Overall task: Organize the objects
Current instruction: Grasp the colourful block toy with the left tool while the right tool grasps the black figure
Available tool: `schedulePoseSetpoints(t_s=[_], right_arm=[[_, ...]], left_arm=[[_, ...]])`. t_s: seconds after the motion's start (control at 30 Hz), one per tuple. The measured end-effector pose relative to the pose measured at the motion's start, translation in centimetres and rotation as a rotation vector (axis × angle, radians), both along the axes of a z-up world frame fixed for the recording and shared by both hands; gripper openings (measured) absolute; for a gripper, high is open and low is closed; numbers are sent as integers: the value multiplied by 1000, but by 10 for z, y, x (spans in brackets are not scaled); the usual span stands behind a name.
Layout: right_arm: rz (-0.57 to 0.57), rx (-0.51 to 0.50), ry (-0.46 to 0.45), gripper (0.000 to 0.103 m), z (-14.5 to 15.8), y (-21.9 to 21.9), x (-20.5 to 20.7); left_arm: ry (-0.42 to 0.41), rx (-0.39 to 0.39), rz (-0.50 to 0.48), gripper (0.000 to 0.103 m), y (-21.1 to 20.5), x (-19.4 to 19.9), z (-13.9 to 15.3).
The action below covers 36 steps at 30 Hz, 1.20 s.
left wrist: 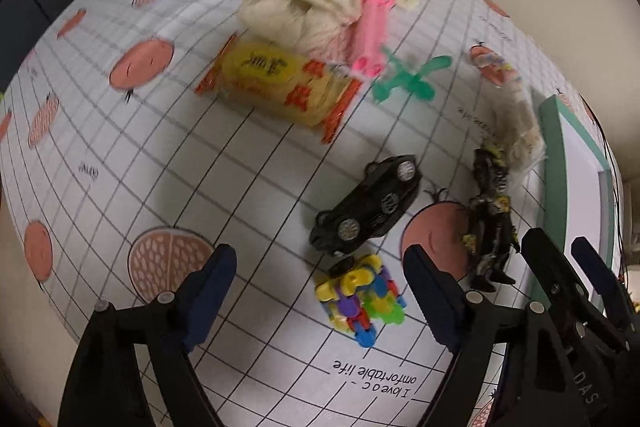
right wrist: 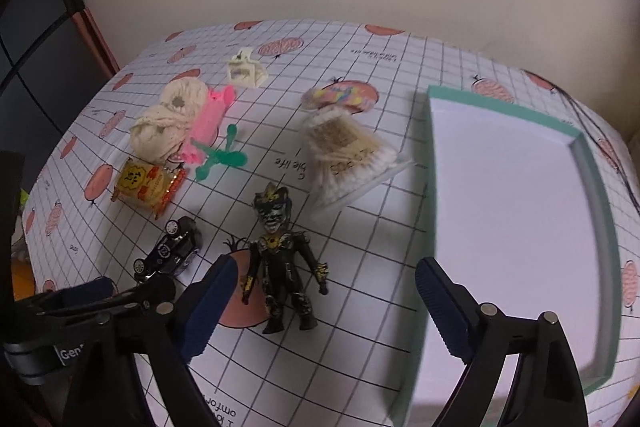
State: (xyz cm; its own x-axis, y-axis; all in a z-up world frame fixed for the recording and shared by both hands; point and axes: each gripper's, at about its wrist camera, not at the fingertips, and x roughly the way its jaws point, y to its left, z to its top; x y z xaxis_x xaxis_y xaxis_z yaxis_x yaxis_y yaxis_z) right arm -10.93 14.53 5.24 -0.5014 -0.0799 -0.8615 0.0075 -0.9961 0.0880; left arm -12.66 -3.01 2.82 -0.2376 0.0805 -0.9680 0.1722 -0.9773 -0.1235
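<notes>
Toys scattered on gridded tablecloth (left wrist: 120, 167) — left gripper (left wrist: 320, 291) spread, right gripper (right wrist: 326, 303) spread, both empty

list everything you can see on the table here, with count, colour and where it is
ball of cotton yarn: 1, cream, far left
plastic tube toy: 1, pink, against the yarn
plastic propeller toy: 1, green, beside the pink tube
wrapped snack packet: 1, yellow and orange, in front of the yarn
small plastic piece: 1, cream, far side
clear pack of cotton swabs: 1, white, centre
toy car: 1, black, on its side
interlocking block toy: 1, multicoloured, near the car
armoured action figure: 1, black and gold, lying face up
shallow box lid: 1, teal rim, white inside, right, empty
gridded tablecloth: 1, white with orange prints
left claw: 1, black, open
right claw: 1, black, open
</notes>
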Motion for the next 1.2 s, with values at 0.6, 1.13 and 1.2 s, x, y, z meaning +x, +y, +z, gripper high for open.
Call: schedulePoseSetpoints(t_s=[0.6, 1.13, 1.2], right_arm=[[8, -20, -57, 83, -26, -9, -12], [67, 2, -95, 62, -36, -25, -10], [69, 1, -97, 62, -36, -24, -10]], left_arm=[[-37, 44, 2, 51, -1, 5, -7], [-30, 48, 9, 39, -10, 13, -4], [-29, 49, 9, 39, -6, 13, -5]])
